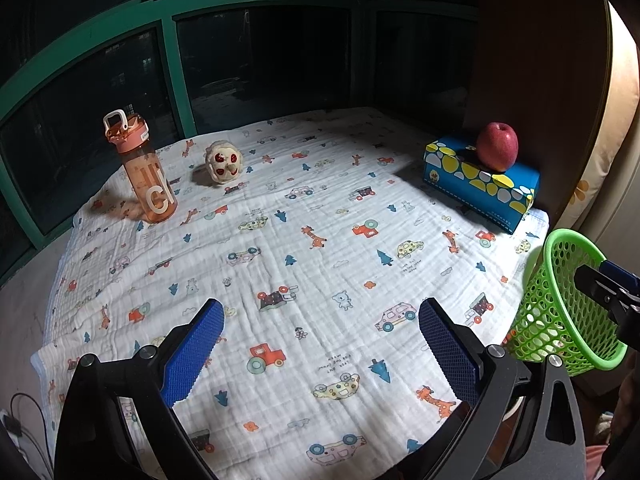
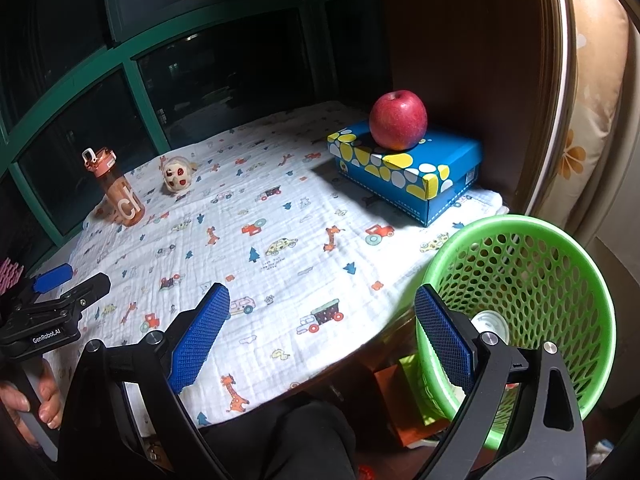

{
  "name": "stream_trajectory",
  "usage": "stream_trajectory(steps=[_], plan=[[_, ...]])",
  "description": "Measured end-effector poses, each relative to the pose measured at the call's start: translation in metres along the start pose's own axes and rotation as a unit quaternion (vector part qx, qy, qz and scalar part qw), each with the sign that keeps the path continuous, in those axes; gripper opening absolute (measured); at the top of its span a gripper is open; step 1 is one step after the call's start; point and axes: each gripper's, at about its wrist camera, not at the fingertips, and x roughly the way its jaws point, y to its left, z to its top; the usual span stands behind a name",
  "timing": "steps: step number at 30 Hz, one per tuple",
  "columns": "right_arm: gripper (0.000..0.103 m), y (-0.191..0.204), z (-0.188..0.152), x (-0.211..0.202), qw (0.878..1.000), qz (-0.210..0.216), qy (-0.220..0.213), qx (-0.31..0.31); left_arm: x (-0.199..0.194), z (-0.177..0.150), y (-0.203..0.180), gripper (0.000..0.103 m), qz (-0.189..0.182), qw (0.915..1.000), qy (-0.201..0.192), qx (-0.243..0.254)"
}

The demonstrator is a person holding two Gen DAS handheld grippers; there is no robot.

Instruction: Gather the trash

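A crumpled cream ball of trash with red blotches (image 1: 223,162) sits far back on the white cartoon-print cloth (image 1: 320,240), just right of an orange transparent water bottle (image 1: 142,172). A round green perforated plastic basket (image 2: 520,320) hangs off the table's right edge. Both grippers — left (image 1: 320,352) and right (image 2: 322,336) — hover spread wide, holding nothing, over open cloth.

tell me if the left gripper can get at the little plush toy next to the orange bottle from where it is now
Probably yes. The left gripper is open, and only bare printed cloth lies between it and the plush toy. The orange bottle stands apart to the toy's left, so it shouldn't block a straight reach forward.
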Motion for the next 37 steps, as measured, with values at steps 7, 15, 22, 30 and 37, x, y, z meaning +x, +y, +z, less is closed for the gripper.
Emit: stream_trajectory(steps=[7,15,22,30,37], plan=[[0.093,-0.0005,-0.0001,-0.0001,1.0,0.001,0.0,0.001,0.0006,-0.0007,0.0002,0.095,0.001,1.0,-0.001,0.0],[0.093,-0.0006,0.0,0.0001,1.0,0.002,0.0,0.001,0.0008,-0.0011,-0.0016,0.095,0.0,1.0,0.001,0.002],[0.093,0.0003,-0.0006,0.0004,1.0,0.003,0.002,0.001,0.0008,-0.0016,-0.0019,0.095,0.001,1.0,0.001,0.003],[0.093,0.0,-0.0009,0.0007,1.0,0.004,0.002,0.001,0.0016,-0.0008,-0.0044,0.095,-0.003,1.0,0.002,0.007],[0.093,0.0005,-0.0011,0.0008,1.0,0.005,0.002,0.001,0.0018,-0.0007,-0.0054,0.095,-0.003,1.0,0.003,0.005]])
